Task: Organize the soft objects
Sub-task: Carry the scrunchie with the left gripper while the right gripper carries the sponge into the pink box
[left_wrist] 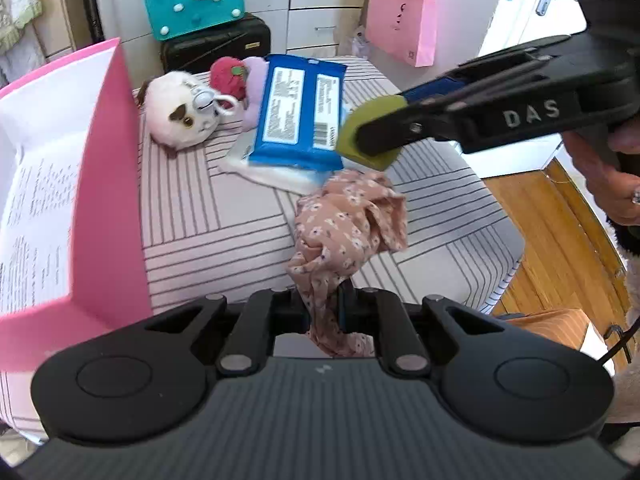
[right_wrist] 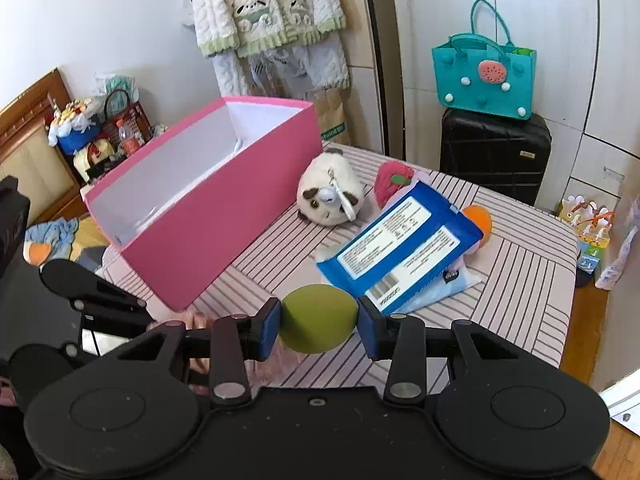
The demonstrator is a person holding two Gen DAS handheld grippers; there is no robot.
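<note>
My left gripper [left_wrist: 322,304] is shut on a pink floral cloth [left_wrist: 348,220], which bunches up just above the striped cushion [left_wrist: 208,216]. My right gripper [right_wrist: 319,320] is shut on an olive-green soft ball [right_wrist: 319,318]; in the left wrist view that green ball [left_wrist: 370,132] hovers by the blue wipes pack [left_wrist: 300,112]. An open pink box [right_wrist: 208,204] with a white inside stands on the left of the cushion. A white plush animal [right_wrist: 330,196], a red knitted strawberry [right_wrist: 390,180] and an orange soft piece [right_wrist: 478,218] lie near the blue wipes pack [right_wrist: 404,248].
A black suitcase [right_wrist: 494,156] with a teal bag [right_wrist: 484,76] on it stands behind the cushion. A pink paper bag [left_wrist: 402,20] hangs at the far right. Clothes hang on the wall [right_wrist: 264,8]. Wooden floor [left_wrist: 556,240] shows past the cushion's right edge.
</note>
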